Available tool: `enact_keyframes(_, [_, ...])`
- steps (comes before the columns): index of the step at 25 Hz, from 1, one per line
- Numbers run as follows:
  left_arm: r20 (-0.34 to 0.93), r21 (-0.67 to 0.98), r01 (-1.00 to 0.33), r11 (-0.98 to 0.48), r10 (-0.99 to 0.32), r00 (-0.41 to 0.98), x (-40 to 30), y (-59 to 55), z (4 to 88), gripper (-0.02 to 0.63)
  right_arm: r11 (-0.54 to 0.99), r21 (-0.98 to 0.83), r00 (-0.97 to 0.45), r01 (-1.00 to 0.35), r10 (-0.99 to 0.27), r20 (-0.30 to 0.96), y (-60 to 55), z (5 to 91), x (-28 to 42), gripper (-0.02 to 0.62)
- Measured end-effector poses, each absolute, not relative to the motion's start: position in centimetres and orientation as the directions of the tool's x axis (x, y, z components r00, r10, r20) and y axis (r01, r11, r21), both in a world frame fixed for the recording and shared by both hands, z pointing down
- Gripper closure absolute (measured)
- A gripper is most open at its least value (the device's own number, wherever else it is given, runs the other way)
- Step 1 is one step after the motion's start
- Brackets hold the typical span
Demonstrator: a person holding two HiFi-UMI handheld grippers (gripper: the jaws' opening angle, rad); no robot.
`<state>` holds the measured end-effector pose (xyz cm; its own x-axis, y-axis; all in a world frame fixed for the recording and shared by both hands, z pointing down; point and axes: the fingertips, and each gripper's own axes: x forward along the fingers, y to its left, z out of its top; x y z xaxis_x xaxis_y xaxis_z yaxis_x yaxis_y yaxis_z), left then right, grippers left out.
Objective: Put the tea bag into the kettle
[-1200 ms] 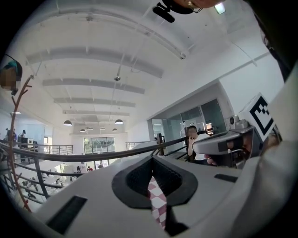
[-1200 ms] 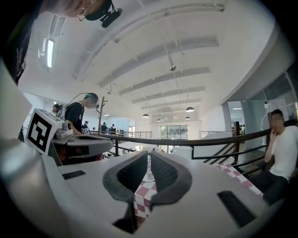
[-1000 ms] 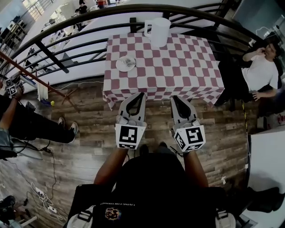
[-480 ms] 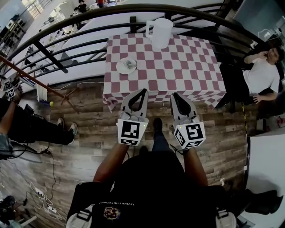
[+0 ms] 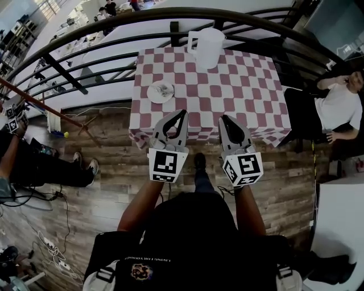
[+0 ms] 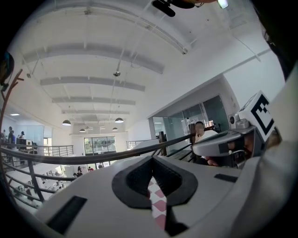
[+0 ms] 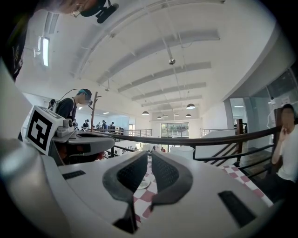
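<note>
A white kettle (image 5: 206,46) stands at the far edge of a table under a red-and-white checked cloth (image 5: 239,85). Left of the table's middle, a white saucer (image 5: 161,91) carries what looks like the tea bag. Both grippers point level at the table's near edge. My left gripper (image 5: 182,113) is shut with nothing in it, short of the saucer. My right gripper (image 5: 223,118) is shut and empty too. In the left gripper view the left gripper (image 6: 152,158) shows only cloth beyond its tips. In the right gripper view the right gripper (image 7: 149,153) faces the saucer (image 7: 143,184) and kettle (image 7: 182,151).
A black metal railing (image 5: 170,14) curves behind and around the table. A seated person (image 5: 341,102) is close to the table's right side, another person (image 5: 23,153) sits at far left. Cables (image 5: 57,250) lie on the wooden floor at lower left.
Both grippers have moved forward toward the table, from over the floor to its near edge. The jaws stayed shut. Nothing on the table moved.
</note>
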<state>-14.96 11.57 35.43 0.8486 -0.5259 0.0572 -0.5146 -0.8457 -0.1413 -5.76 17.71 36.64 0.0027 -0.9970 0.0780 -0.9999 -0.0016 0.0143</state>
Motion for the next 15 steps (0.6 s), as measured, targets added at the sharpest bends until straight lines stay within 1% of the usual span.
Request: enact_keyframes(15, [0.073, -0.152, -0.584, -0.798, -0.598, 0.798, -5.8, 2.8, 34.7, 0.600, 0.026, 0.004, -0.026, -1.000, -0.996, 0.086, 9.5, 36.2, 5.6, 0.578])
